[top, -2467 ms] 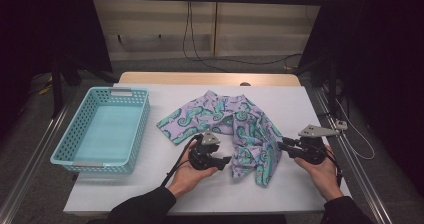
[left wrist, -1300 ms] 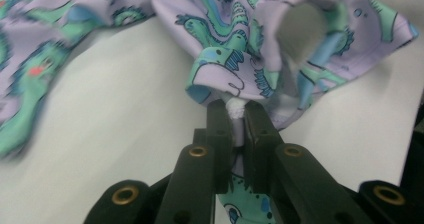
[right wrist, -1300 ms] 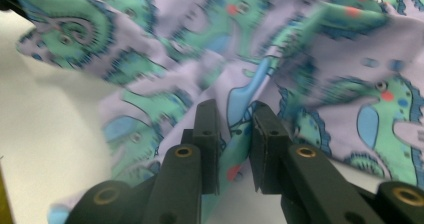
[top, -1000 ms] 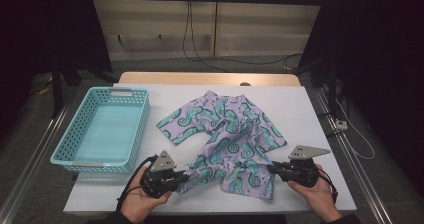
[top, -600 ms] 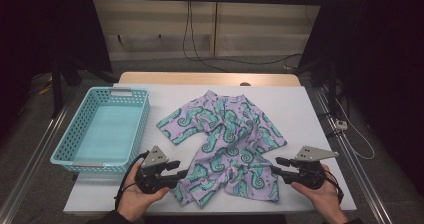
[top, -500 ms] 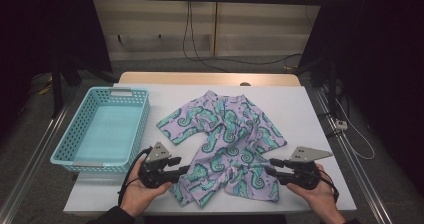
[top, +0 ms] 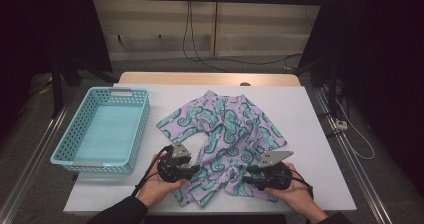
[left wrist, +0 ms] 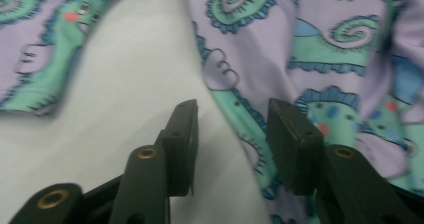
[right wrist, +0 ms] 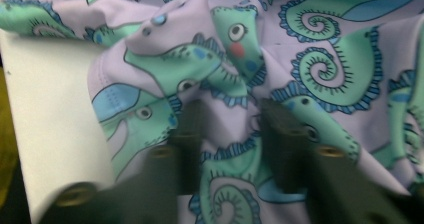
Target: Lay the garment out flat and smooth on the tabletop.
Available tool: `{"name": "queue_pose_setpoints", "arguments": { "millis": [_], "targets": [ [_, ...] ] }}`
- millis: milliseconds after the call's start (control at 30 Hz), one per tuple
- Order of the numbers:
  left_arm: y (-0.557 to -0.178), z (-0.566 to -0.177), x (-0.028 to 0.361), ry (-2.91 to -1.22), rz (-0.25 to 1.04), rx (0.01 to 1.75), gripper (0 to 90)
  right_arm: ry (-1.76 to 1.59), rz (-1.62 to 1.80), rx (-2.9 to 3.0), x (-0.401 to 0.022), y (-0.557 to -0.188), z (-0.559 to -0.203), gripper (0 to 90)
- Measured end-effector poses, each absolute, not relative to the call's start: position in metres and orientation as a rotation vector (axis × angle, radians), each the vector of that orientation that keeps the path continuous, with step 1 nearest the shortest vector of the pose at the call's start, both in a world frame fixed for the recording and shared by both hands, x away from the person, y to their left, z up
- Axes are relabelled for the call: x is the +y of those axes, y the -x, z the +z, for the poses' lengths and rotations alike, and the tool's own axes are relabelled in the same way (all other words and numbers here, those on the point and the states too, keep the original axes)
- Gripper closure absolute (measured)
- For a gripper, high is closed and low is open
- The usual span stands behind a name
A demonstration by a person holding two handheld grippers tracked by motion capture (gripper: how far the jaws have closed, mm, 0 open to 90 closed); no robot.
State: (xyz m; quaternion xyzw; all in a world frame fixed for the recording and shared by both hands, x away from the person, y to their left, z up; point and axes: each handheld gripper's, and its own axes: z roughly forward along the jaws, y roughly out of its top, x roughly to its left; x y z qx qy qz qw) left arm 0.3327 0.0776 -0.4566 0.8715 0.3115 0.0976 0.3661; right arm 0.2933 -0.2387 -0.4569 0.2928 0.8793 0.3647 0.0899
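Now the left claw stands partly open, having just widened, its jaws straddling the garment's edge without pinching. Just narrowed, the right claw hovers released over folds by the bench's near edge.

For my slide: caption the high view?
Two handheld grippers work a seahorse-print garment beside a teal basket.

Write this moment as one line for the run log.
left tongs: open at shirt hem | right tongs: open, closing over shirt | basket: empty

Lilac seahorse-print shirt — rumpled, table-flat
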Motion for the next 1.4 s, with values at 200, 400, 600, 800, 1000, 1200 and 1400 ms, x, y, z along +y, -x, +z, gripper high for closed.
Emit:
{"name": "queue_pose_setpoints", "arguments": {
  "millis": [200, 400, 600, 800, 1000, 1200, 1400],
  "targets": [
    [-0.324, -0.454, 0.076, -2.265, 0.176, 0.748, 59.6, -0.829, 1.105, 2.668, -0.247, -0.283, -0.453, 86.9],
    [-0.311, -0.452, 0.076, -2.295, 0.145, 0.715, 83.5, -0.736, 1.094, 2.72, -0.249, -0.264, -0.451, 87.1],
    [-0.301, -0.445, 0.086, -2.291, 0.096, 0.75, 88.2, -0.794, 1.123, 2.652, -0.26, -0.261, -0.448, 70.0],
    [-0.281, -0.437, 0.098, -2.262, 0.063, 0.785, 88.0, -0.891, 1.187, 2.552, -0.272, -0.268, -0.442, 56.2],
    [-0.279, -0.435, 0.104, -2.196, 0.059, 0.789, 74.1, -1.039, 1.207, 2.401, -0.287, -0.28, -0.437, 48.6],
    [-0.304, -0.433, 0.11, -2.101, 0.161, 0.834, 58.1, -1.197, 1.131, 2.262, -0.31, -0.311, -0.438, 50.0],
    [-0.33, -0.432, 0.114, -2.007, 0.243, 0.9, 42.4, -1.318, 1.011, 2.175, -0.333, -0.351, -0.447, 53.0]
  ]
}}
